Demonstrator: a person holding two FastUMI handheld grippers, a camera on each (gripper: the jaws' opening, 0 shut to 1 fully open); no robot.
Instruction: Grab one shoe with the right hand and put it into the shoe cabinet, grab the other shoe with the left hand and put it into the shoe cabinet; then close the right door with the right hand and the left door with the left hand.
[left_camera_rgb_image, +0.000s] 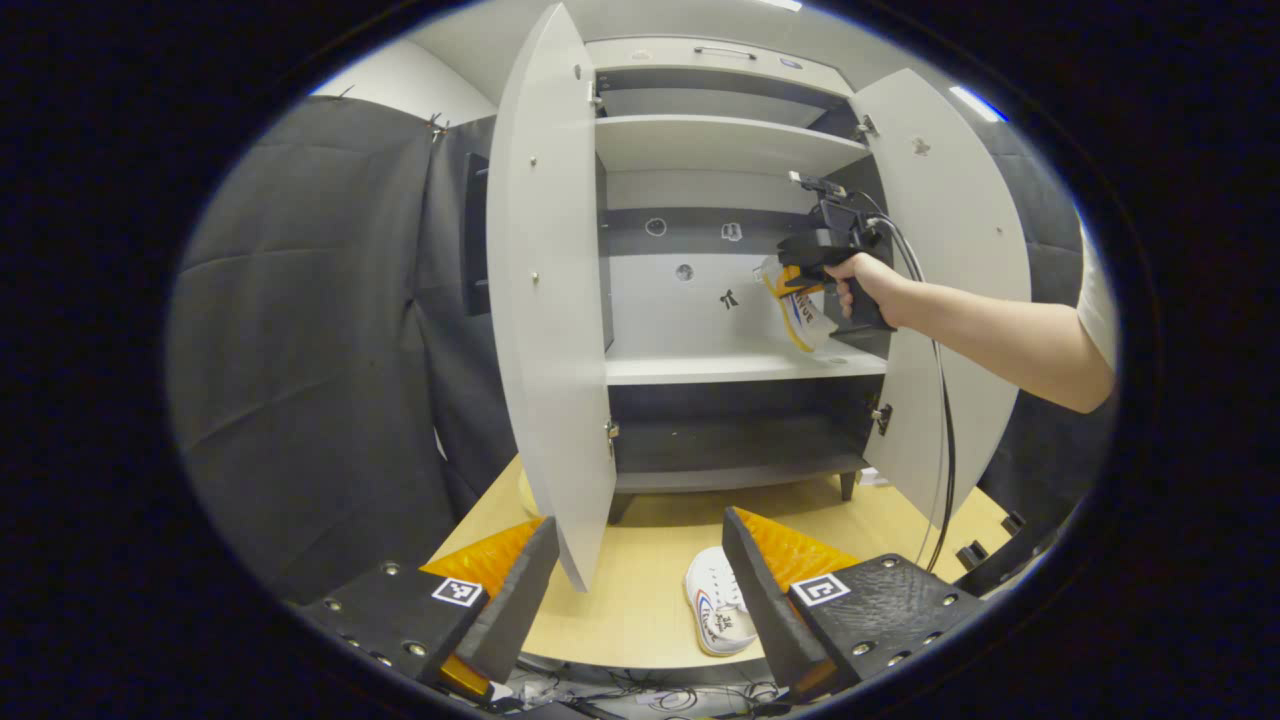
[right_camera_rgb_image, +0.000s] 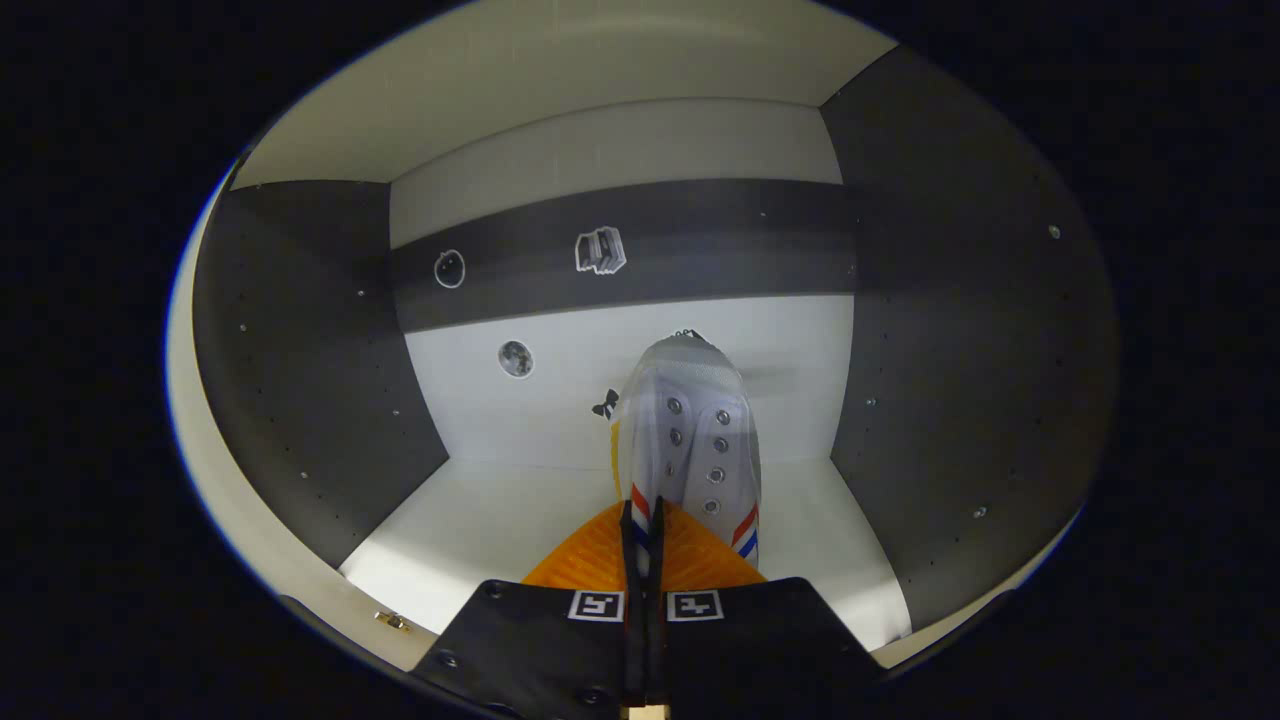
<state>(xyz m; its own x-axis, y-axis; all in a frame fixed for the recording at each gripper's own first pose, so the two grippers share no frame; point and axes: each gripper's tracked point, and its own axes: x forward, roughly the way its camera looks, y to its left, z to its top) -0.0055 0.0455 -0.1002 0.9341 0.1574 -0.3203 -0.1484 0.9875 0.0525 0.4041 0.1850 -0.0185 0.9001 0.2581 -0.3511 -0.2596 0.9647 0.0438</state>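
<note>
A grey-and-white shoe cabinet stands on the wooden table with both doors swung open. In the left gripper view, a hand holds my right gripper inside the middle compartment, with a white shoe hanging from it just above the shelf. In the right gripper view my right gripper is shut on the heel edge of that white shoe, toe pointing at the back wall. The other white shoe lies on the table in front of the cabinet, beside the right finger of my open left gripper.
The open left door juts forward between my left gripper's fingers. The open right door stands behind the person's forearm, with a cable hanging in front of it. Black cloth walls flank the cabinet. The lower shelf is dark.
</note>
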